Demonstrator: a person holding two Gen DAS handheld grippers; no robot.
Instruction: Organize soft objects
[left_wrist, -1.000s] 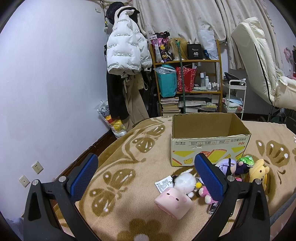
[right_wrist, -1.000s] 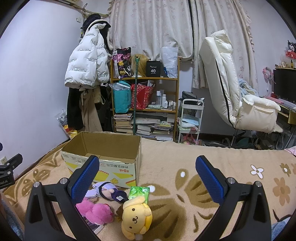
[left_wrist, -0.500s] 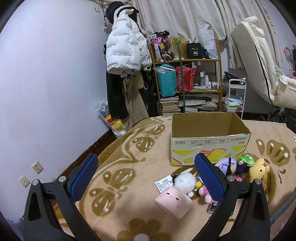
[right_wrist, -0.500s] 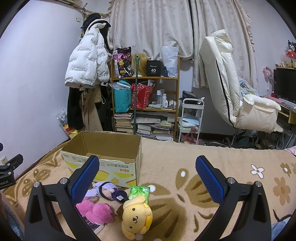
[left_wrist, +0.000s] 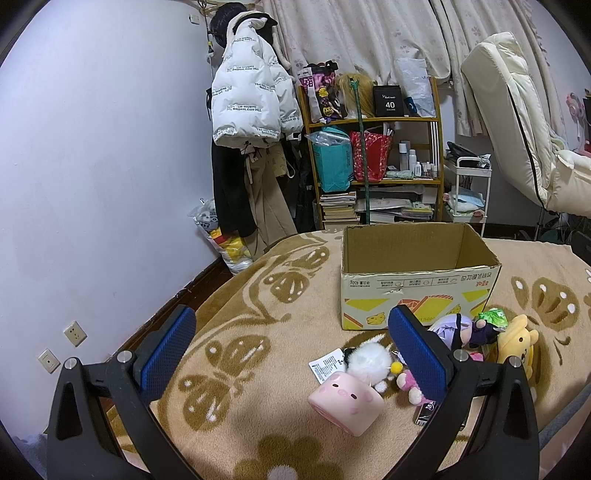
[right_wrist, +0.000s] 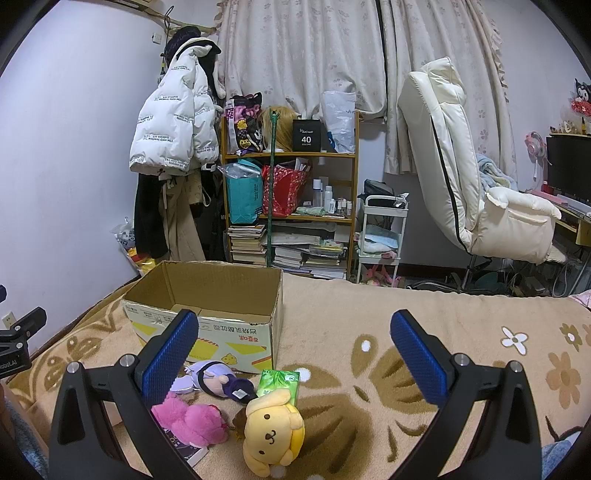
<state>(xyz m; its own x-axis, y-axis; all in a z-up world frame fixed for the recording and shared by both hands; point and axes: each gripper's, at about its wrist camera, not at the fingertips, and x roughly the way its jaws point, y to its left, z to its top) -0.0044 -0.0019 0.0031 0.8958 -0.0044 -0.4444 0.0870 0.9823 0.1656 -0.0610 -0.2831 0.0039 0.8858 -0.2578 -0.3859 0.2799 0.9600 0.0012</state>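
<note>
On the flower-patterned blanket (left_wrist: 258, 302), in front of the open cardboard box (left_wrist: 417, 291), the soft toys lie in a loose cluster: a pink pig plush (left_wrist: 345, 402) nearest, a white fluffy plush (left_wrist: 367, 360) just behind it, a purple-haired doll (right_wrist: 212, 376) touching the box's near wall, a pink plush (right_wrist: 192, 419) and a yellow dog plush (right_wrist: 273, 432) to the right, beside a green tissue pack (right_wrist: 279, 382). The left gripper (left_wrist: 291, 347) hangs above the blanket, jaws spread wide and empty; the right gripper (right_wrist: 293, 349) is likewise wide and empty, over the yellow dog. Nothing appears to be in the box yet. A sensible start is one toy per gripper: lower the right over the dog's round head, centre both pads on it, close gently until the plush yields, then lift clear of the neighbours before carrying it left over the box rim.
</note>
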